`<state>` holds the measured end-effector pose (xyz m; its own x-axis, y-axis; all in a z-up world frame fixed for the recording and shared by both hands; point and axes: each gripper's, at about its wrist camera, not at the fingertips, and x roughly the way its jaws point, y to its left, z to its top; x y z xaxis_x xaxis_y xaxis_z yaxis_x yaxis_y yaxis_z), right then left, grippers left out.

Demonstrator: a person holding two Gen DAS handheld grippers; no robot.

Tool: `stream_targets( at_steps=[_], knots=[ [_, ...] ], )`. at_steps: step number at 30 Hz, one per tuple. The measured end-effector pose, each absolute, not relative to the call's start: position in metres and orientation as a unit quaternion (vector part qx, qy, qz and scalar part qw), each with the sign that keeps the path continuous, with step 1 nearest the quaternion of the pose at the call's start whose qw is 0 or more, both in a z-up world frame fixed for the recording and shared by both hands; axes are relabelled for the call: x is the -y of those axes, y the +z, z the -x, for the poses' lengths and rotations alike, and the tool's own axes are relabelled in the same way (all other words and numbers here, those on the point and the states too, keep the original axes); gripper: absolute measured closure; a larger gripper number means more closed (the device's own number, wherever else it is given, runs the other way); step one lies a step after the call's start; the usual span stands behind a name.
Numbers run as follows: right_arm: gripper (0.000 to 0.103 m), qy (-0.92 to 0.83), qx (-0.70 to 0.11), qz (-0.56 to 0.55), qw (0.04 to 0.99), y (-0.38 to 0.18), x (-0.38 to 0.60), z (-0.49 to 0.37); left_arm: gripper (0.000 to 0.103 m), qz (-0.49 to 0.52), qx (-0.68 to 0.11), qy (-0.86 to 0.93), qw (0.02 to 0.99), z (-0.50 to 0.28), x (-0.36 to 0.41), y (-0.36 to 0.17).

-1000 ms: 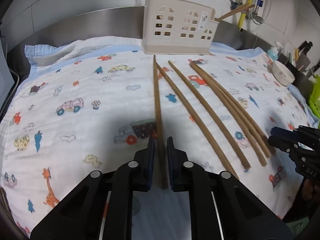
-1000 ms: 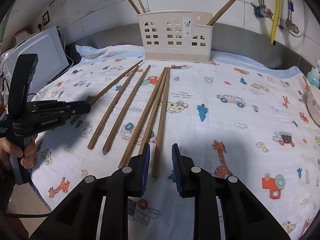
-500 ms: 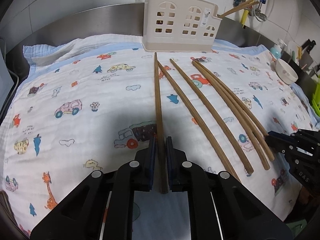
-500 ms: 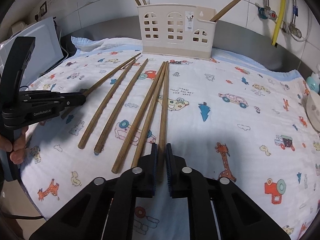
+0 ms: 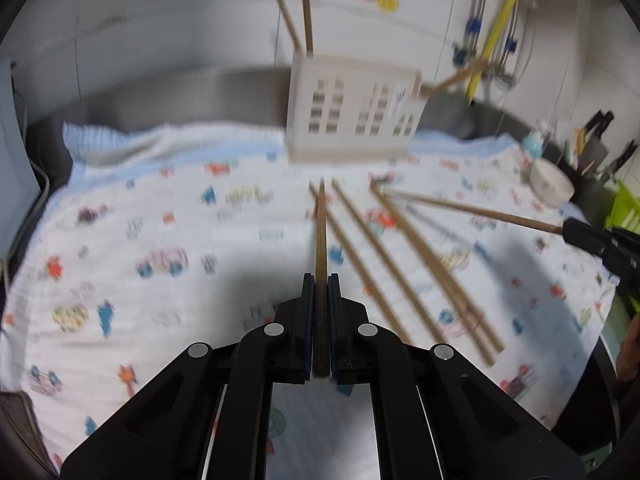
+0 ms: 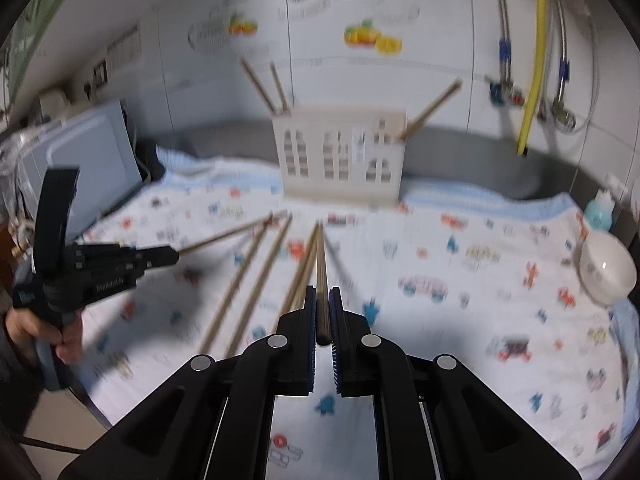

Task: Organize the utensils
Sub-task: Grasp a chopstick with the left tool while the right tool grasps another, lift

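Both wrist views are smeared by motion blur: the printed cloth (image 5: 168, 216) and the cream holder (image 6: 340, 156) beyond the tongs are soft, while the left tongs (image 5: 321, 308) and right tongs (image 6: 323, 312) stay sharp. Even, fairly bright indoor light casts soft dark shadows on the cloth just ahead of each. Fisheye bending and black vignetting ring the edges.

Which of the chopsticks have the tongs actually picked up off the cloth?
Two: the leftmost chopstick, clamped in the left tongs, and the rightmost chopstick, clamped in the right tongs. The others lie loose on the cloth.
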<state>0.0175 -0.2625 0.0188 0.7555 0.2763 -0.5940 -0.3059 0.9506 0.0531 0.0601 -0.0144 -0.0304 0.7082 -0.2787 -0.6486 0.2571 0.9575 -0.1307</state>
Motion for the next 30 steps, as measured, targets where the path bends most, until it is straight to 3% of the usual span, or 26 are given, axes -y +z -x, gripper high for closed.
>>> stream_targets(
  at_steps=[7,25,30],
  knots=[
    [0.097,0.183,-0.279,0.021,0.942,0.071,0.267,-0.034,0.098,0.021,-0.303,-0.151,0.941,-0.057,0.011,0.005],
    [0.097,0.161,-0.25,0.073,0.952,0.197,0.286,-0.111,0.098,0.001,-0.271,-0.178,0.946,-0.093,0.016,0.065],
    [0.097,0.145,-0.262,0.084,0.95,0.206,0.284,-0.148,0.098,-0.006,-0.26,-0.19,0.947,-0.106,0.025,0.082]
  ],
)
